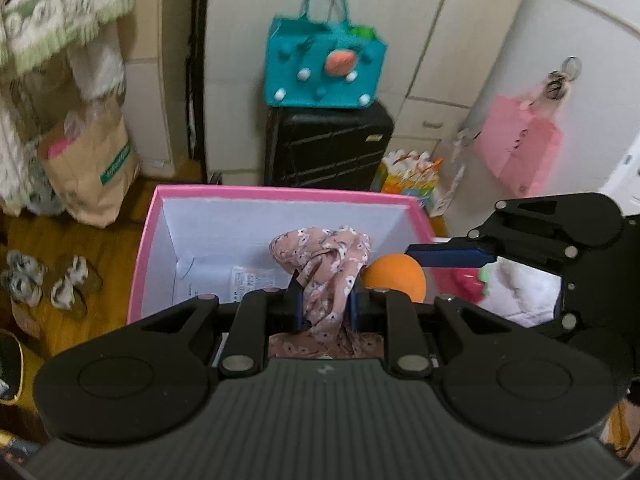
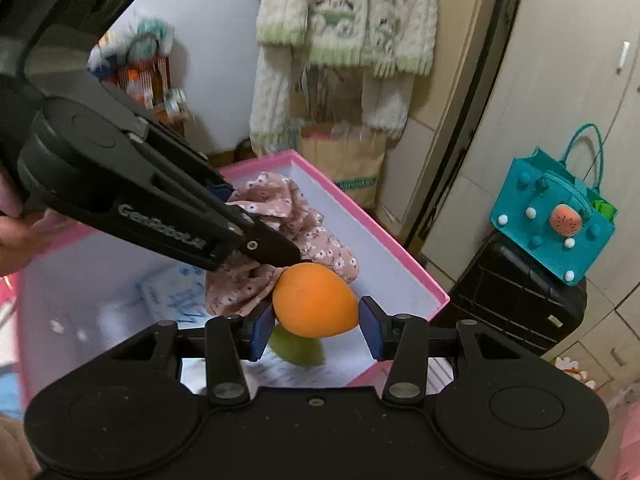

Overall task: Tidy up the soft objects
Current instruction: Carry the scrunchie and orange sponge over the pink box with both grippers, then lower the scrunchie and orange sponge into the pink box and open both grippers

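My left gripper (image 1: pixel 325 304) is shut on a pink floral cloth (image 1: pixel 326 264) and holds it over the pink box with white inside (image 1: pixel 280 192). The cloth (image 2: pixel 288 216) also shows in the right wrist view, pinched by the left gripper (image 2: pixel 280 252) above the box (image 2: pixel 384 240). An orange soft ball (image 2: pixel 316 300) sits between my right gripper's (image 2: pixel 316 330) blue pads; the left pad (image 2: pixel 260 332) touches it and the right pad (image 2: pixel 370 332) stands a little off. The ball (image 1: pixel 396 278) and right gripper's finger (image 1: pixel 452 254) show beside the cloth. A green object (image 2: pixel 298 350) lies under the ball.
A black suitcase (image 1: pixel 328 148) with a teal felt bag (image 1: pixel 324 66) on top stands behind the box. A paper bag (image 1: pixel 90 168) and slippers (image 1: pixel 48 280) are on the wooden floor at left. A pink bag (image 1: pixel 520 148) hangs at right. A knitted sweater (image 2: pixel 344 28) hangs on the wall.
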